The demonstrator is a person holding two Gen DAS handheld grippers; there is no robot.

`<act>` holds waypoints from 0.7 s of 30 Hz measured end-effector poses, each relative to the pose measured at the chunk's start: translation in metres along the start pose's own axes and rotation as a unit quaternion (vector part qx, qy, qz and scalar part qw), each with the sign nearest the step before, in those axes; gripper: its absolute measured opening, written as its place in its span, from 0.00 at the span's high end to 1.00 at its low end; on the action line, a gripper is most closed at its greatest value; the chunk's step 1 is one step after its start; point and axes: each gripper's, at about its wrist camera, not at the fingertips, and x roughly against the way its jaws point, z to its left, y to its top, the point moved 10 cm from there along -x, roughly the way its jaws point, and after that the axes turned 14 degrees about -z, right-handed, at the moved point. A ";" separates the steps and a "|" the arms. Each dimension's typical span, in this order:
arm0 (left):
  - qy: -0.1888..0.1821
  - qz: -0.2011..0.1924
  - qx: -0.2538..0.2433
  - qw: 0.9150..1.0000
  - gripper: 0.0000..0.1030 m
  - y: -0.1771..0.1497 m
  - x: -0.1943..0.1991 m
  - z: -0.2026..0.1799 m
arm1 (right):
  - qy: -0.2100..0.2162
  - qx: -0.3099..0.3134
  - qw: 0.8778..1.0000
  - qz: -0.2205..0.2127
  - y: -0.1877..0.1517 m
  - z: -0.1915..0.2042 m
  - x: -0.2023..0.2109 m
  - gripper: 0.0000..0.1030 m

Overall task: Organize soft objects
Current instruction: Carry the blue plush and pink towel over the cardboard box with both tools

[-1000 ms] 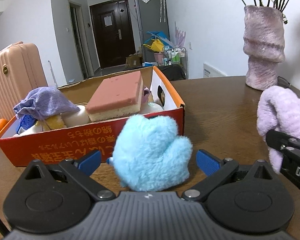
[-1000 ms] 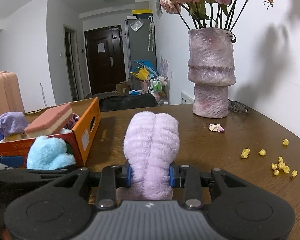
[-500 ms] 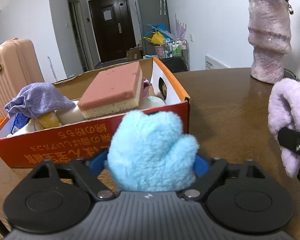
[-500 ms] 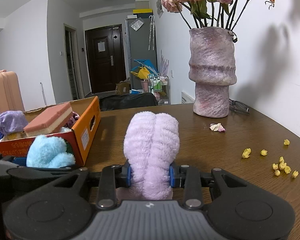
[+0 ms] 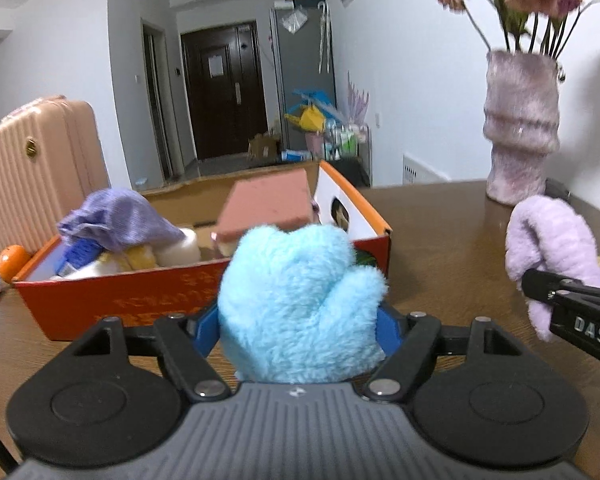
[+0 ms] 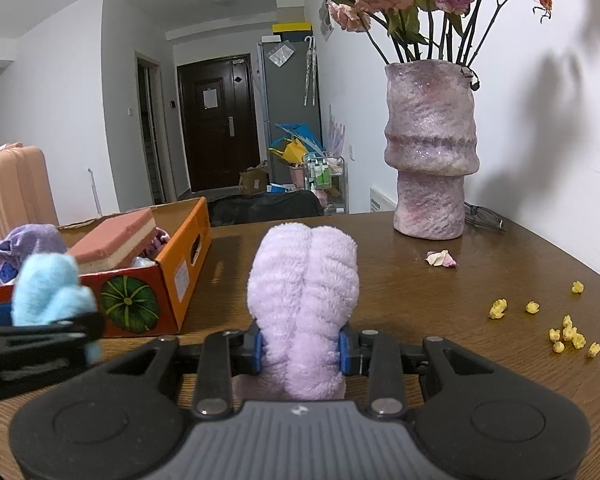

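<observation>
My left gripper [image 5: 298, 328] is shut on a fluffy light-blue plush [image 5: 300, 300] and holds it just in front of the orange cardboard box [image 5: 140, 300]. The box holds a pink-topped sponge block [image 5: 268, 208], a purple cloth [image 5: 116, 220] and other soft items. My right gripper [image 6: 300, 350] is shut on a lilac fuzzy plush [image 6: 304, 296], held above the brown table, to the right of the box [image 6: 172, 280]. The blue plush [image 6: 48, 292] shows at the left of the right wrist view. The lilac plush [image 5: 548, 248] shows at the right of the left wrist view.
A tall pink vase [image 6: 432, 152] with dried roses stands at the back right of the table [image 6: 440, 292]. Small yellow bits [image 6: 568, 332] and a petal [image 6: 440, 258] lie on the right. A pink suitcase [image 5: 32, 168] stands behind the box, an orange [image 5: 12, 258] at its left.
My left gripper closed on the blue plush and lifted it up in front of the box. The right gripper kept hold of the lilac plush and barely moved.
</observation>
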 end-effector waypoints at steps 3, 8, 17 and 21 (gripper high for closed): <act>-0.001 -0.010 0.008 1.000 0.27 0.003 0.011 0.011 | 0.004 0.000 1.000 -0.005 0.001 0.004 0.004 0.69; 0.006 -0.018 0.017 1.000 0.27 0.006 0.024 0.029 | 0.027 0.003 0.999 -0.026 0.005 0.022 0.018 0.69; 0.022 -0.031 0.024 0.999 0.27 0.006 0.048 0.063 | 0.076 0.008 0.996 -0.042 0.006 0.071 0.045 0.69; 0.030 -0.037 0.025 0.999 0.27 0.006 0.060 0.080 | 0.086 0.006 0.995 -0.045 0.005 0.086 0.053 0.69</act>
